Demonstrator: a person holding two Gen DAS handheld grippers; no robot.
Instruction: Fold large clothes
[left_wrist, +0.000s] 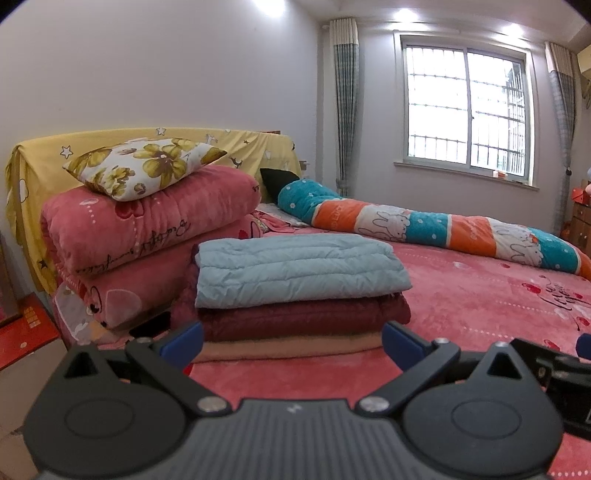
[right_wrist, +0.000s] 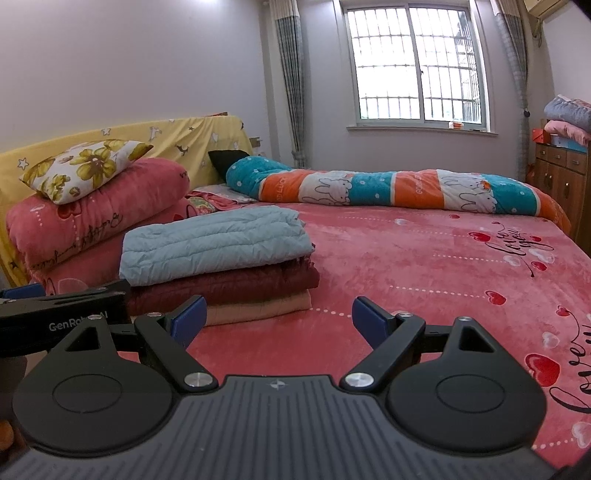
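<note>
A stack of folded garments lies on the pink bed: a light blue quilted jacket (left_wrist: 299, 269) (right_wrist: 214, 245) on top, a maroon quilted one (left_wrist: 306, 319) (right_wrist: 229, 286) under it, and a tan one (left_wrist: 291, 349) (right_wrist: 258, 310) at the bottom. My left gripper (left_wrist: 291, 341) stands open just in front of the stack, nothing between its blue pads. My right gripper (right_wrist: 279, 317) is open too, to the right of the stack's near corner and holding nothing. The left gripper's body (right_wrist: 62, 312) shows at the left edge of the right wrist view.
Folded pink quilts (left_wrist: 147, 229) with a floral pillow (left_wrist: 144, 166) sit left of the stack against the yellow-covered headboard (left_wrist: 236, 144). A rolled teal, orange and white blanket (right_wrist: 399, 188) lies across the far side. The pink bedspread (right_wrist: 424, 280) spreads out to the right. A wooden cabinet (right_wrist: 561, 177) stands by the window.
</note>
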